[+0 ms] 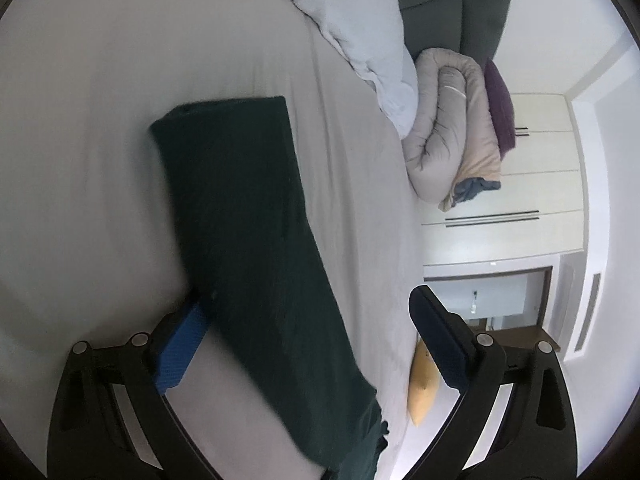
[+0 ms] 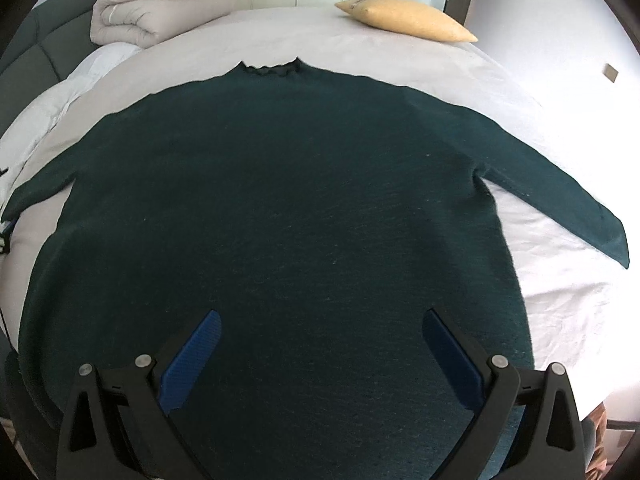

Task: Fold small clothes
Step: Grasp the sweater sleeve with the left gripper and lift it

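Sweater (image 2: 280, 208) flat on bed (image 2: 540, 272), pillow (image 2: 404, 20) behind it, rolled duvet (image 2: 148, 12) far-left.

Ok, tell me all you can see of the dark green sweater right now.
The dark green sweater is a fine knit with a small ruffled collar, lying flat and unfolded on the pale bedsheet, both long sleeves spread outward. The left gripper, open, straddles one sleeve; the right gripper, open, is over the hem area.

Bed (image 2: 400, 64) with pale sheet, rolled duvet (image 2: 132, 16), yellow pillow (image 2: 404, 20); white wardrobe (image 1: 536, 184), doorway (image 1: 488, 292), dark headboard (image 1: 452, 0).
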Motion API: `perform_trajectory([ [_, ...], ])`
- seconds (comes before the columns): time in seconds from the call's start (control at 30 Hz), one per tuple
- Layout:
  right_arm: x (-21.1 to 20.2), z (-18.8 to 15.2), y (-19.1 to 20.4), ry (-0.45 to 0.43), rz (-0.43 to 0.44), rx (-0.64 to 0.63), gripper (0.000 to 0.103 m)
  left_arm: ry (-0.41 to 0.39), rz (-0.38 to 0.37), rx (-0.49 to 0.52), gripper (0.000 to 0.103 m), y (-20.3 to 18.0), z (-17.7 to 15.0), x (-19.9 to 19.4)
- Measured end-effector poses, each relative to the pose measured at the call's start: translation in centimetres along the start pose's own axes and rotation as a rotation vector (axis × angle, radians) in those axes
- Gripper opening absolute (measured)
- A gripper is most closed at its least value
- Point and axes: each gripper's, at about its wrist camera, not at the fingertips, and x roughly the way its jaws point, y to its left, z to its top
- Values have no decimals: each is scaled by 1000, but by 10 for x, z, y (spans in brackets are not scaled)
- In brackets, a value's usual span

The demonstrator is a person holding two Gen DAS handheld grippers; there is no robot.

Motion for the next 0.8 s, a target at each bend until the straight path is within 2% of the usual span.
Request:
perform_trajectory([
  [0.1,1,0,0,1,-5,-2,103,-3,10,14,96,-8,6,13],
  [0.17,4,1,-2,4,1,10,103,3,19,23,77,-16,8,27],
  [0.2,4,1,-2,7,2,12,103,14,16,7,63,-14,11,32],
  [0.23,4,0,-3,8,3,12,103,19,15,-15,48,-7,7,27],
  [0.3,3,-1,-4,8,4,10,103,21,10,-83,29,8,17,33],
  [0.37,3,0,-6,7,7,14,103,19,-16,-123,24,16,27,41],
  [0.43,3,0,-8,3,12,21,103,19,13,-90,11,14,35,47],
  [0.57,4,0,-9,2,31,35,103,23,36,-40,9,8,40,50],
  [0.67,6,0,-10,6,54,45,102,18,76,36,8,-12,34,45],
  [0.8,7,1,-18,3,81,82,99,39,104,280,8,-76,4,49],
])
